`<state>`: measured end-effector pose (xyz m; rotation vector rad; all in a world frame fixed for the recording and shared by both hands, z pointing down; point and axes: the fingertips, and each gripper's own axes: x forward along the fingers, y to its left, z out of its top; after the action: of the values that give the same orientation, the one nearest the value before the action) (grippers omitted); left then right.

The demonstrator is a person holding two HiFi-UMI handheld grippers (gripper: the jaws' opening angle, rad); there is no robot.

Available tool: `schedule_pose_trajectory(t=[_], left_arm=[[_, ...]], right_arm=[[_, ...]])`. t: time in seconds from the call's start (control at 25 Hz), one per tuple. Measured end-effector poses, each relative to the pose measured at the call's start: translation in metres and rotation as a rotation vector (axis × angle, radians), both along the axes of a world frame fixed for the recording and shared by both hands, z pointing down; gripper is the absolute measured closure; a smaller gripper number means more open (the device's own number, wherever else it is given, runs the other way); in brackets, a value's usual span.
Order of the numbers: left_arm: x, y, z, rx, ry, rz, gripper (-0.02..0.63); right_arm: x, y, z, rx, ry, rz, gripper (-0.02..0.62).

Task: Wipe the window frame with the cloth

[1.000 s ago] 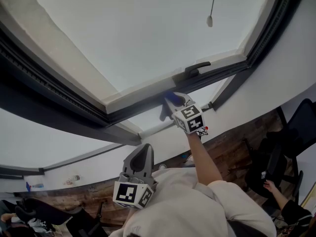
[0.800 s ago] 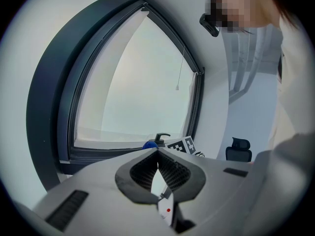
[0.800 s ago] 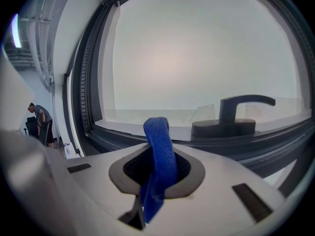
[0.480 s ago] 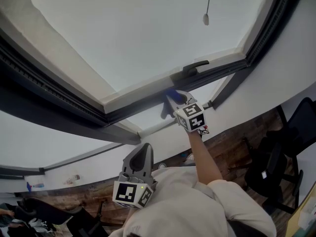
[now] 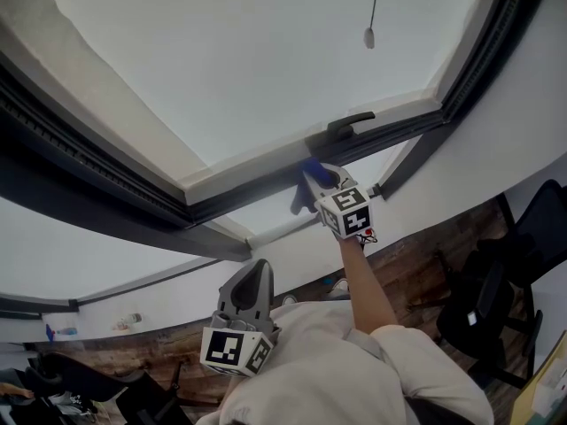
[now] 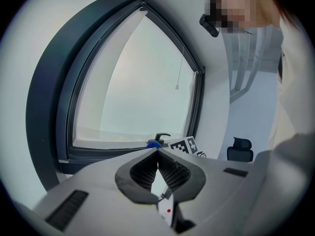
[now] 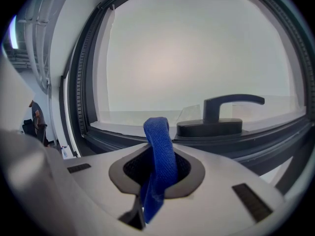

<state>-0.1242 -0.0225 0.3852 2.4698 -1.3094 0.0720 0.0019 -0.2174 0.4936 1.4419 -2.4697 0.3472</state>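
At centre, the right gripper (image 5: 312, 177) is pinching the cloth (image 7: 158, 141) at the window frame (image 5: 232, 202), apparently mid-wipe; the left gripper (image 6: 157, 154) is idling, jaws pressed together.

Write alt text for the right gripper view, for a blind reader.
The right gripper is shut on a blue cloth, whose folded end stands up before the dark window frame. A black window handle sits on the frame to its right, below the bright glass.

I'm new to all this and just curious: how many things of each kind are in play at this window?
Claws: 2 (left claw, right claw)
Blue cloth: 1
Window handle: 1
Pull cord: 1
Total: 5
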Motion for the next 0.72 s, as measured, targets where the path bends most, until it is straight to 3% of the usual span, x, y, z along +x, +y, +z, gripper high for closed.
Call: schedule_pose_trajectory(t=[0.72], left_arm=[[0.011, 0.002, -0.004, 0.005, 0.009, 0.031, 0.597]], right_arm=[[0.019, -0.005, -0.001, 0.001, 0.013, 0.03, 0.541]])
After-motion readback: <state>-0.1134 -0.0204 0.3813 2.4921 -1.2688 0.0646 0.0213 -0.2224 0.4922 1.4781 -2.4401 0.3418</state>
